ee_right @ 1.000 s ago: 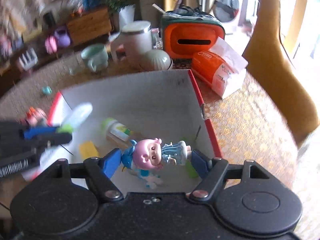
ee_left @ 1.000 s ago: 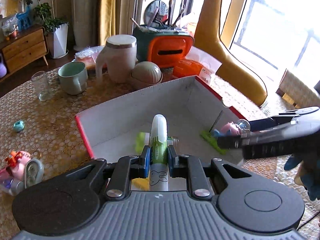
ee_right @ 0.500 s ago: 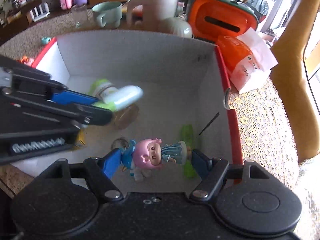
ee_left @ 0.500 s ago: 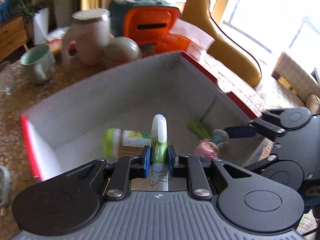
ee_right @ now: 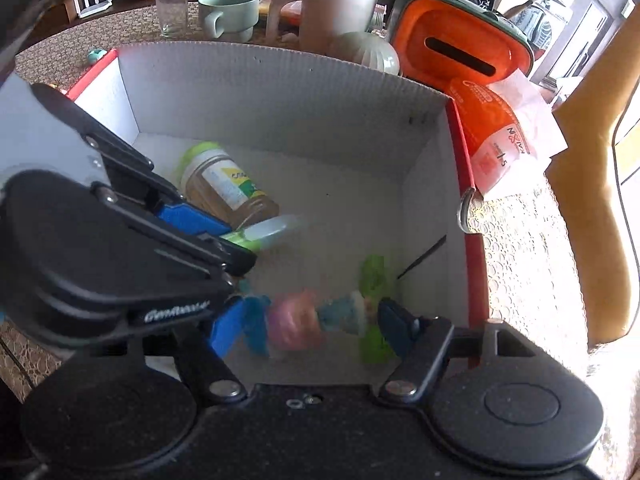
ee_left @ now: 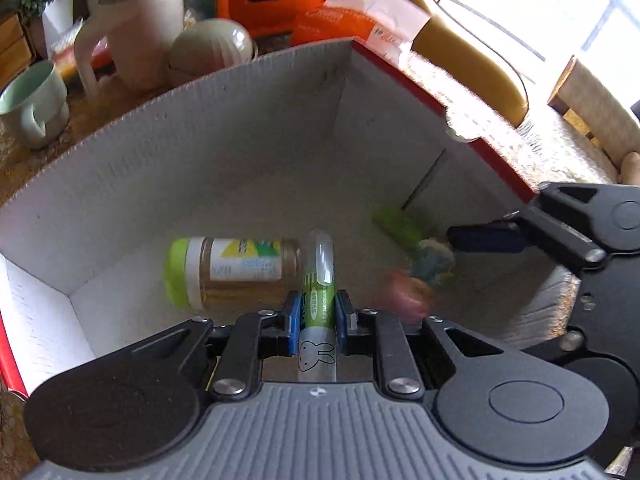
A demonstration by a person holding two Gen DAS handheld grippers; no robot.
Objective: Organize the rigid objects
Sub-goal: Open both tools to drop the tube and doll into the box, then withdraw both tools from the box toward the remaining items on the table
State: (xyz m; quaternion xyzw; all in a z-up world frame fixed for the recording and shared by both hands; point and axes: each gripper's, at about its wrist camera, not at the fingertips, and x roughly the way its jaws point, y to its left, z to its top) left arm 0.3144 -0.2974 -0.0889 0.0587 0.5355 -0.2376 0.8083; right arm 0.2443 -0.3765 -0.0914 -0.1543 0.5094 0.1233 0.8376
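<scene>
**Both claws down inside the red-rimmed box**

Left claw [ee_left: 316,312] clamped fully closed on a green-and-white tube with a clear cap [ee_left: 318,280], a rabbit drawing on its lower end; tube pointing toward 12 o'clock over the box floor. Just at 9 o'clock of the tube, lying on its side on the floor of the white corrugated box [ee_left: 208,152], a jar with a lime-green lid [ee_left: 232,270], lid toward 9 o'clock.

Right claw [ee_right: 308,326] closing, jaws well apart, with a blurred pink-haired doll in blue [ee_right: 316,320] stretched crosswise between the blue pads; pads seemingly at the doll's two ends, though blur hides the contact. Behind the doll, toward 1 o'clock, a lime-green flat piece [ee_right: 374,276] near the box's right wall.

Beyond the box on the lace-covered tabletop [ee_right: 524,248], toward 12 o'clock: a pale green mug [ee_right: 230,14], a drinking glass [ee_right: 172,10], a lidded beige jug [ee_right: 328,8], an orange tissue holder [ee_right: 460,50] and an orange tissue pack [ee_right: 496,132].
</scene>
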